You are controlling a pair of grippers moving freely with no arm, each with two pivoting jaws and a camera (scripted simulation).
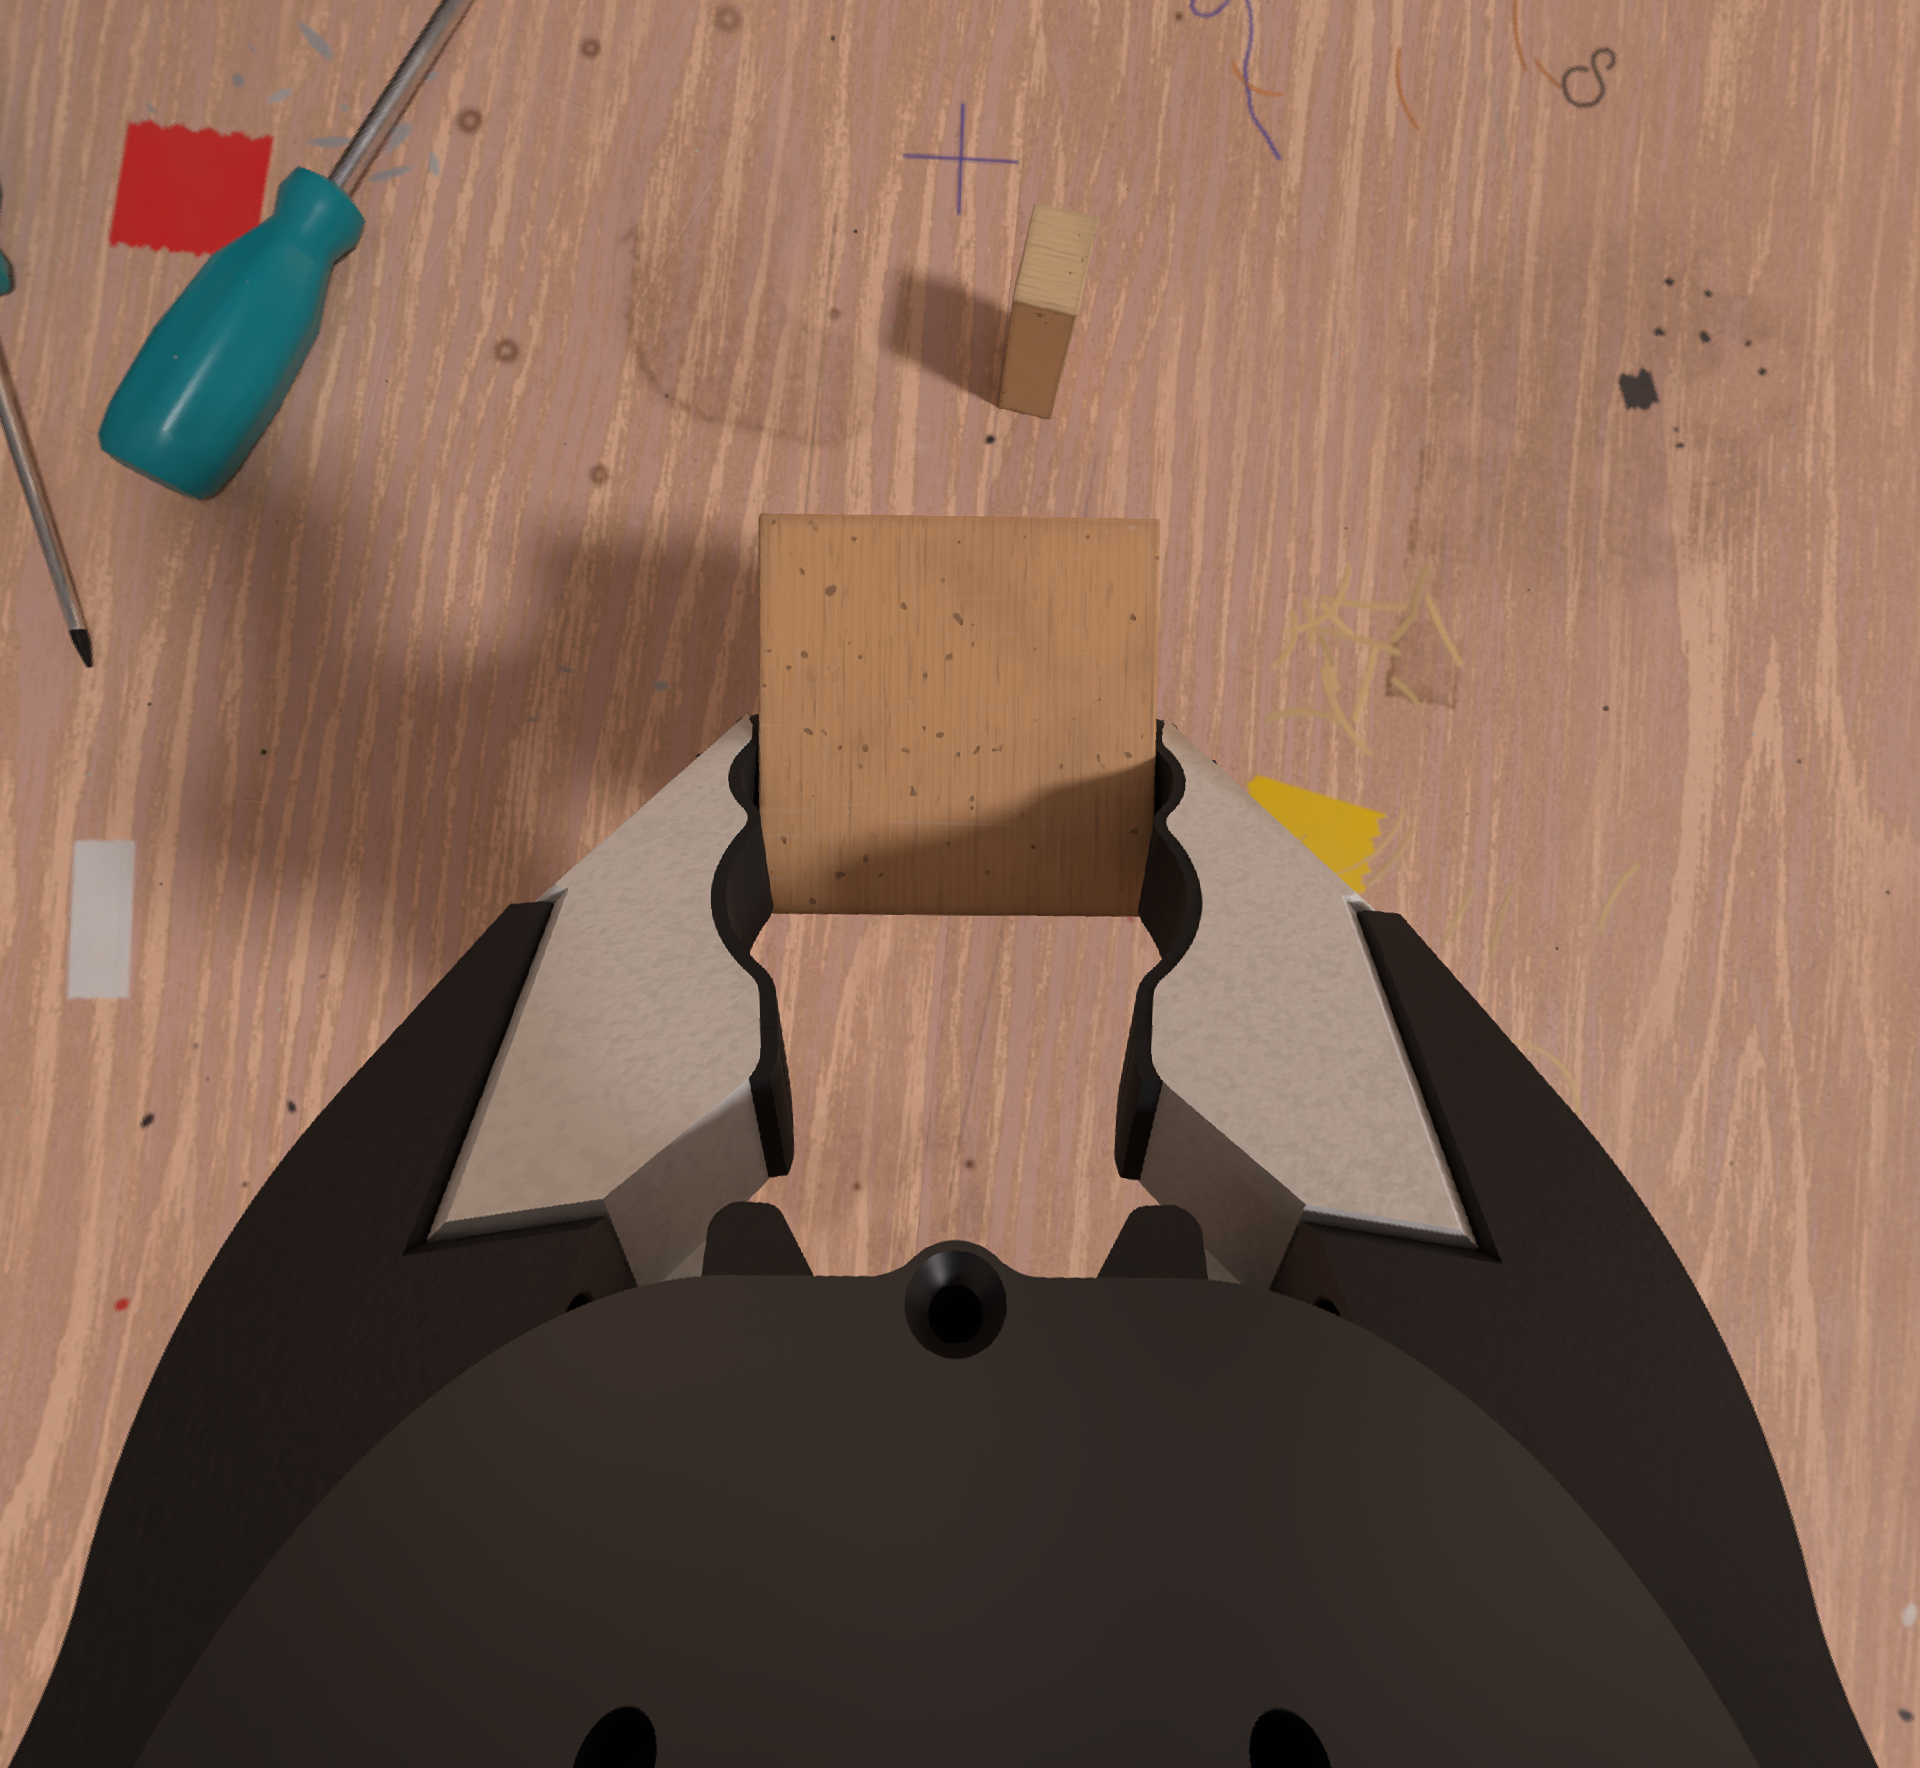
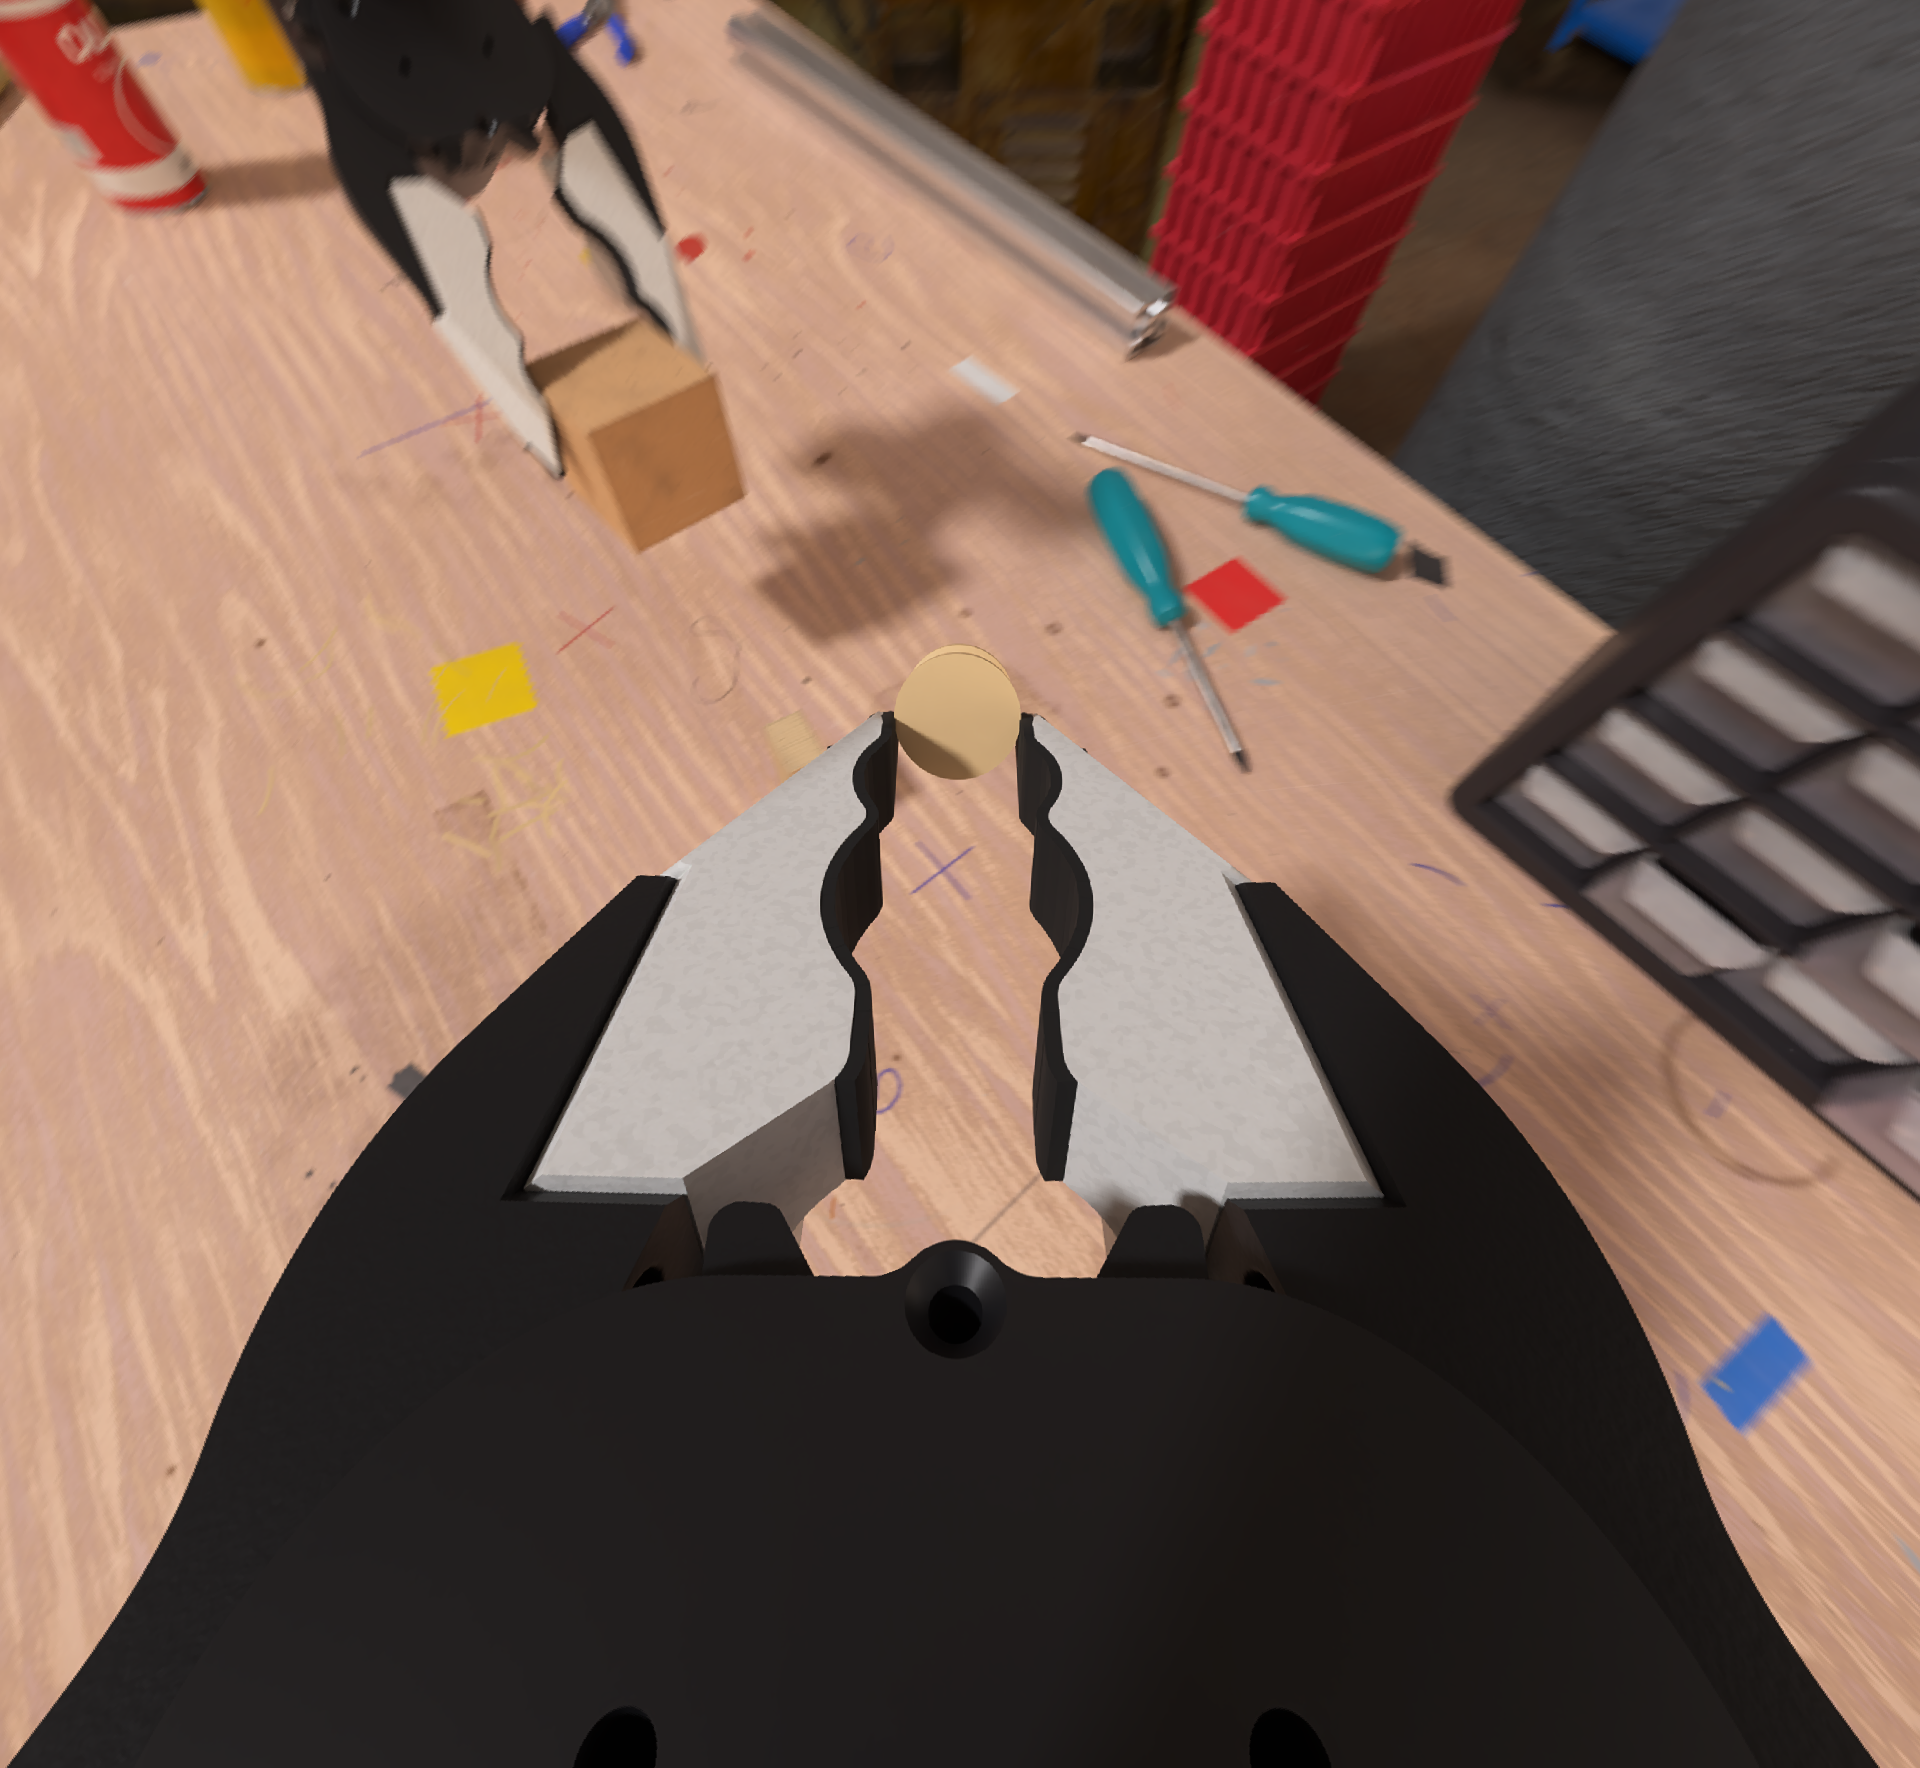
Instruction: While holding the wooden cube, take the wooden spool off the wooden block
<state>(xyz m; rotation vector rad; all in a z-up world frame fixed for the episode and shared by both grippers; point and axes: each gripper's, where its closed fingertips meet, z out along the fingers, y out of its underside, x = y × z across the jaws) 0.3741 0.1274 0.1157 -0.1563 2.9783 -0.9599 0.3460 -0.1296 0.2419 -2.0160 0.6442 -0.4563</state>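
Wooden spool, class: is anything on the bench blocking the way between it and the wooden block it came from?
Nothing visible does. The right gripper holds the wooden spool above the bench. The wooden block stands alone below, its top bare. The left gripper with the wooden cube and the screwdrivers sit well aside.

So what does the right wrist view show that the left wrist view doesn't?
Only the right wrist view: the wooden spool clamped in the right gripper, a red can, red bins, a metal rail.
Only the left: nothing notable.
Both: the wooden cube in the left gripper, the wooden block, teal screwdrivers.
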